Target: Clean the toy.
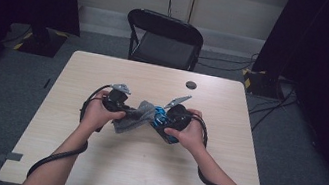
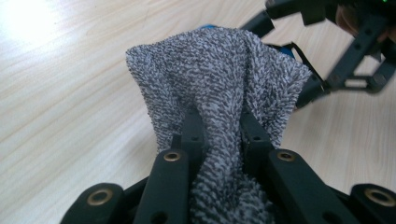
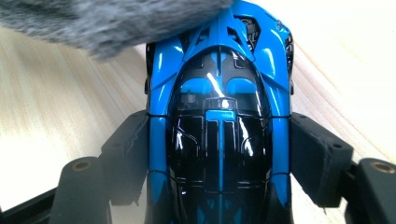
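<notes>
A grey terry cloth [image 2: 219, 79] is pinched between the jaws of my left gripper [image 2: 218, 130], which is shut on it. The cloth [image 1: 134, 118] drapes over the front end of a blue and black toy car [image 3: 219, 121]. My right gripper [image 3: 219, 154] is shut on the car's sides, its pads [image 3: 320, 156] pressing on both flanks. In the high view both grippers meet at the table's middle, left gripper [image 1: 131, 112] and right gripper [image 1: 160, 119] facing each other, with the car [image 1: 158, 118] between them. The cloth [image 3: 107, 21] covers the car's far end in the right gripper view.
The light wooden table [image 1: 90, 161] has a small dark round thing [image 1: 191, 85] near its far edge. A black folding chair [image 1: 164, 39] stands behind the table. Cables trail from both grippers toward the front edge. Dark curtains hang at both sides.
</notes>
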`<action>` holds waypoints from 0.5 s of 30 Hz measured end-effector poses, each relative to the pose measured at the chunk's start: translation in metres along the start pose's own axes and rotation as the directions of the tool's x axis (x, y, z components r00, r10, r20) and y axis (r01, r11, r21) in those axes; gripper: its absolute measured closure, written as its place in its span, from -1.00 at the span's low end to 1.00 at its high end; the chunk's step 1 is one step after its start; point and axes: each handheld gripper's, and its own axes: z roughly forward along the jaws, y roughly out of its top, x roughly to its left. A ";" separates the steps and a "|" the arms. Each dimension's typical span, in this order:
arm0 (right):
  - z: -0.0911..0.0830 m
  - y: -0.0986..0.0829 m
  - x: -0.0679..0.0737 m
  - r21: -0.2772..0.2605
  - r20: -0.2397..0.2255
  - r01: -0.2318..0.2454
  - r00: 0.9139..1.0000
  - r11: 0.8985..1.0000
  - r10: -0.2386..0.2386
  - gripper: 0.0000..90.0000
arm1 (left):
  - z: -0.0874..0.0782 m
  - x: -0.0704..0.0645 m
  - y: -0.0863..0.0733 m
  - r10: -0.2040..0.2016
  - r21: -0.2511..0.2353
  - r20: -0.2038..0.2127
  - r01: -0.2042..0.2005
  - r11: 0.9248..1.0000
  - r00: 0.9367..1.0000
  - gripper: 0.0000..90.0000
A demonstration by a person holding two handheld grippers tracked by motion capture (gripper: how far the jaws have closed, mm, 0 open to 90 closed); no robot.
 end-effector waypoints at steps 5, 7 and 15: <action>0.002 -0.002 -0.003 -0.005 -0.006 -0.014 1.000 1.000 0.014 -0.37 | -0.016 0.004 -0.006 0.002 -0.019 -0.051 -0.003 1.000 0.999 0.69; 0.002 -0.002 0.000 -0.008 -0.006 -0.006 1.000 1.000 0.005 -0.37 | -0.025 0.010 -0.005 -0.032 -0.059 -0.070 0.028 0.998 0.997 0.69; 0.005 0.003 0.022 -0.005 -0.046 0.057 0.997 0.998 -0.058 -0.37 | -0.022 0.019 0.016 -0.082 -0.107 -0.087 0.073 0.992 0.993 0.69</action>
